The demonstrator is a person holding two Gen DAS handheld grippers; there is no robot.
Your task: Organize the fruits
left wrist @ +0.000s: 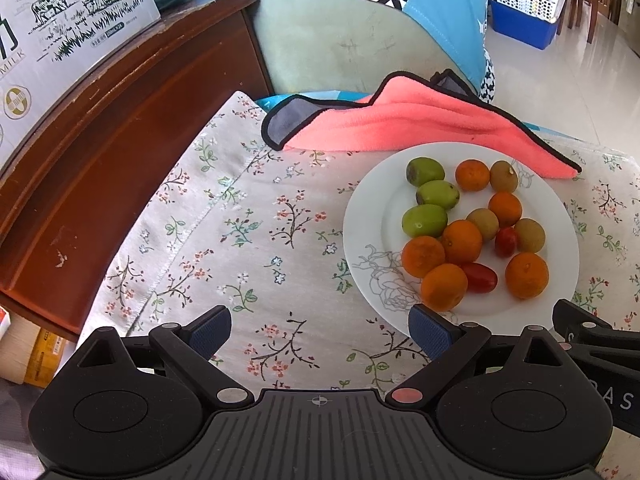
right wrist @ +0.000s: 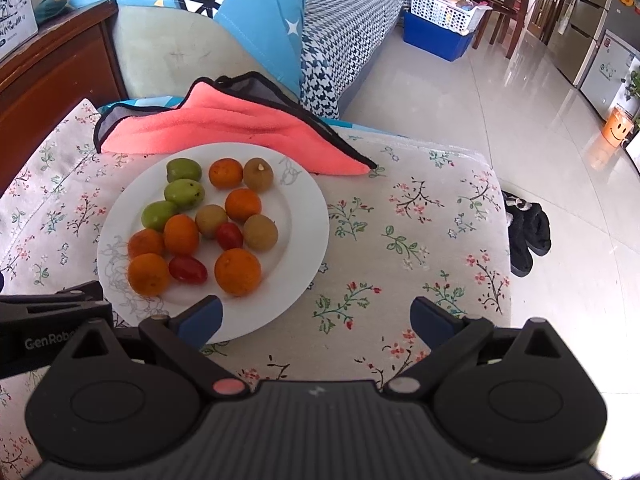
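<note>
A white plate [right wrist: 304, 216] sits left of centre in the right wrist view and right of centre in the left wrist view, holding a loose mix of small fruits. Six oranges [right wrist: 237, 271] lie scattered across it, three green fruits [right wrist: 184, 194] cluster at its upper left, four brownish round fruits [right wrist: 260, 232] sit toward the middle and upper right, and two red tomatoes [right wrist: 188, 269] lie near the centre and lower part. Several pieces touch their neighbours. All look small and light. The oranges appear firm enough for a grip across the widest part; the tomatoes are probably smooth, slippery and easily bruised, so they likely need a gentle hold across the short axis. The round pieces may roll if nudged, and the plate itself looks hard, smooth and breakable. The plate rests on a floral cloth [right wrist: 400, 240] covering the surface. Behind the plate, at the upper middle of both views, lies a crumpled pink towel [right wrist: 240, 128] with dark edging, its near edge just beside the plate rim. The left hand-held gripper [left wrist: 319, 330] is low in its frame, its jaws spread wide and empty, over the cloth left of the plate. The right hand-held gripper [right wrist: 316, 316] is likewise spread wide and empty, its left finger over the plate's near rim. A wooden cabinet [left wrist: 120, 140] stands at the left.
</note>
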